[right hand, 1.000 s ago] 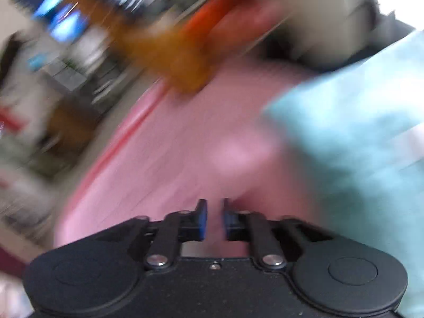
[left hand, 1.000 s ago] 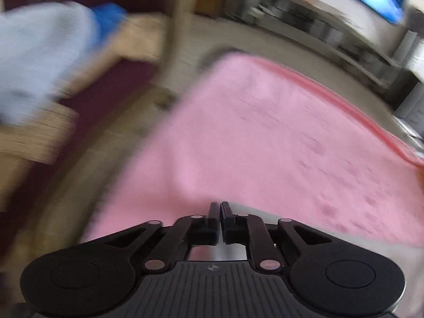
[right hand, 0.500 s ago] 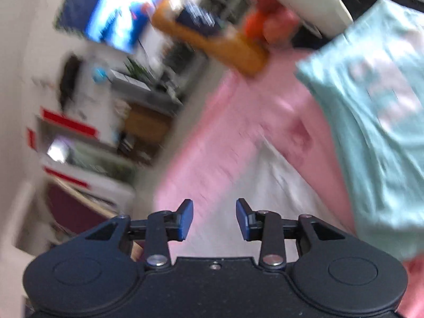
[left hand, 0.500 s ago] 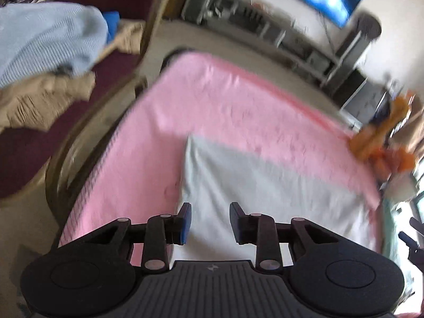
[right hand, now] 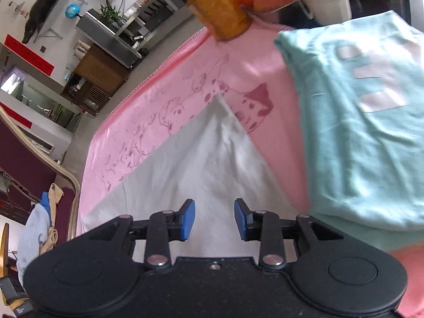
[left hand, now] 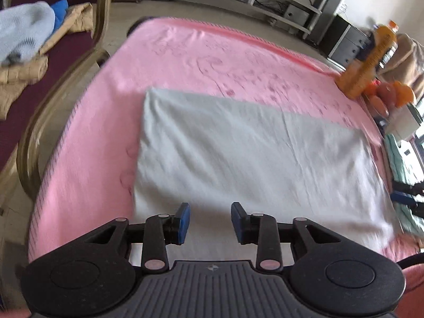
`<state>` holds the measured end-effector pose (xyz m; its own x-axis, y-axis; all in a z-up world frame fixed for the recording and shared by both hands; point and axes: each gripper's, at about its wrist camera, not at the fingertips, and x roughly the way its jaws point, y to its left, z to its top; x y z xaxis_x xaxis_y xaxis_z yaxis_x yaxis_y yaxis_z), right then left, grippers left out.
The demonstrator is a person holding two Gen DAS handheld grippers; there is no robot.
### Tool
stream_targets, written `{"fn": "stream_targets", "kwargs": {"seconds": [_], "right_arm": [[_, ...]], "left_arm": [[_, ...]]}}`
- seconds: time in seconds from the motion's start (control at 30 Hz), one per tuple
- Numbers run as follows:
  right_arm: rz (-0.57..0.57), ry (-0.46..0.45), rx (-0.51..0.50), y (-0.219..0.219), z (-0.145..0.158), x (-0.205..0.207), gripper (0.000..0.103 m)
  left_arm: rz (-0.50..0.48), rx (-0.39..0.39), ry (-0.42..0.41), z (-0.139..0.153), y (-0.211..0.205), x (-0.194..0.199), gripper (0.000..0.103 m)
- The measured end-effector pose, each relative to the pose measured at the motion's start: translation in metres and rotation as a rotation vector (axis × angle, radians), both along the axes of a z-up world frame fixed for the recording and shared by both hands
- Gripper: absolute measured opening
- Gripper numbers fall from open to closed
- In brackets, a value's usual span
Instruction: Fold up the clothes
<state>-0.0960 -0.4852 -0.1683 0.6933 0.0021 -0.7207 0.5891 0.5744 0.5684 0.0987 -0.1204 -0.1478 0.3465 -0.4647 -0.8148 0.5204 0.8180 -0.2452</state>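
Pink blanket point(left hand: 185, 61) under pale folded garment point(left hand: 238, 159), left tool point(left hand: 209, 218) and right tool point(right hand: 214, 218) newly parted, gripping nothing

Near edge of white garment point(left hand: 251, 159): hidden from us behind the left gripper point(left hand: 210, 220).
Orange bottle point(right hand: 214, 10): we see its top cut off by the right wrist picture's far edge.
Mint shirt point(right hand: 371, 132): runs out past the right edge; we cannot read its pale print.
Pile on the chair point(left hand: 23, 31): blurred, and cut off at the left.
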Motion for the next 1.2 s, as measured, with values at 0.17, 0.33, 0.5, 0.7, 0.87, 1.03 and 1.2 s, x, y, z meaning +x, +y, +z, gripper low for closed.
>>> {"fn": "stream_targets", "kwargs": {"seconds": [0.17, 0.33, 0.5, 0.7, 0.87, 1.03, 1.2], "right_arm": [[0.022, -0.011, -0.009, 0.011, -0.004, -0.036, 0.037], [0.014, -0.015, 0.01, 0.014, -0.007, -0.045, 0.042], [-0.021, -0.011, 0.054, 0.011, -0.012, -0.042, 0.042], [-0.058, 0.021, 0.063, 0.007, -0.017, -0.043, 0.048], [-0.081, 0.047, 0.085, 0.002, -0.023, -0.043, 0.05], [-0.09, 0.069, 0.07, 0.002, -0.025, -0.04, 0.054], [-0.096, 0.067, 0.079, 0.002, -0.025, -0.041, 0.054]], "left_arm": [[0.056, 0.024, -0.06, 0.002, 0.021, -0.036, 0.042], [0.314, -0.03, -0.033, 0.011, 0.062, -0.017, 0.049], [0.342, -0.026, 0.06, -0.001, 0.067, -0.004, 0.038], [0.311, 0.069, 0.067, -0.008, 0.054, -0.01, 0.037], [0.253, 0.055, 0.078, -0.01, 0.051, -0.016, 0.006], [0.228, -0.055, 0.106, 0.003, 0.06, -0.018, 0.006], [0.292, 0.083, 0.147, -0.001, 0.072, -0.002, 0.009]]}}
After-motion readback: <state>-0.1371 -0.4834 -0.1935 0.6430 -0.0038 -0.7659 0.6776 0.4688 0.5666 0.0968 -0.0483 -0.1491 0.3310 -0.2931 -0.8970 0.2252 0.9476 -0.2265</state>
